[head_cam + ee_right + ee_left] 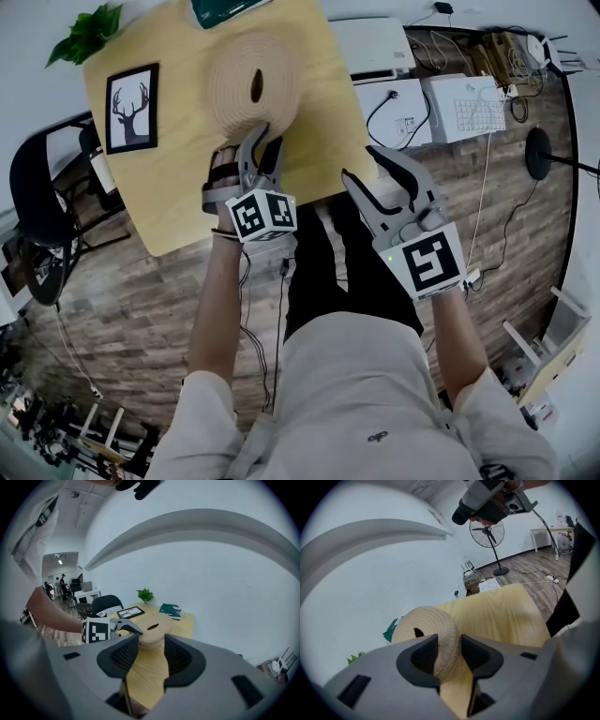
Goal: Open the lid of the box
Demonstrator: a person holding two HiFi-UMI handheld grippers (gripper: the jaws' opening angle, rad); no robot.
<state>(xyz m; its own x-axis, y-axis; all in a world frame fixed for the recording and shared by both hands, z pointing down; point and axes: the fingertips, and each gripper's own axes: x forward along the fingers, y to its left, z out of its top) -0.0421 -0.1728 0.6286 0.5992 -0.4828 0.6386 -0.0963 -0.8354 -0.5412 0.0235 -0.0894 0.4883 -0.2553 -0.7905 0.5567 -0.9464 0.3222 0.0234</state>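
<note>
Room: wood-plank floor (141,309), plain white wall (211,573) behind the table.
Table: light wood top (319,122), seen from above; person stood at its near edge.
Chair: dark office chair (37,197), at the left end of the table.
Cartons: white cartons (459,108) on the floor to the right of the table, cables round them.
Box: round woven box (151,640) stood on the table, toward the middle of the near half.
Lid: woven lid (230,84) with a slot in its centre, on top of the box. Could not tell whether the near edge was lifted off the body.
Left gripper: left gripper (262,131) reached over the table's near edge. Jaws were pressed together on the near rim of the lid (440,634); the woven edge filled the gap between them.
Right gripper: right gripper (363,164) was held off the table's near right corner, well apart from the box. Jaws stood apart with nothing between them (151,656), pointed toward the box.
Picture: framed deer print (131,108), flat on the table, left of the box.
Book: green book (220,9) at the table's far edge, beyond the box.
Plant: leafy green plant (86,33) at the far left corner.
</note>
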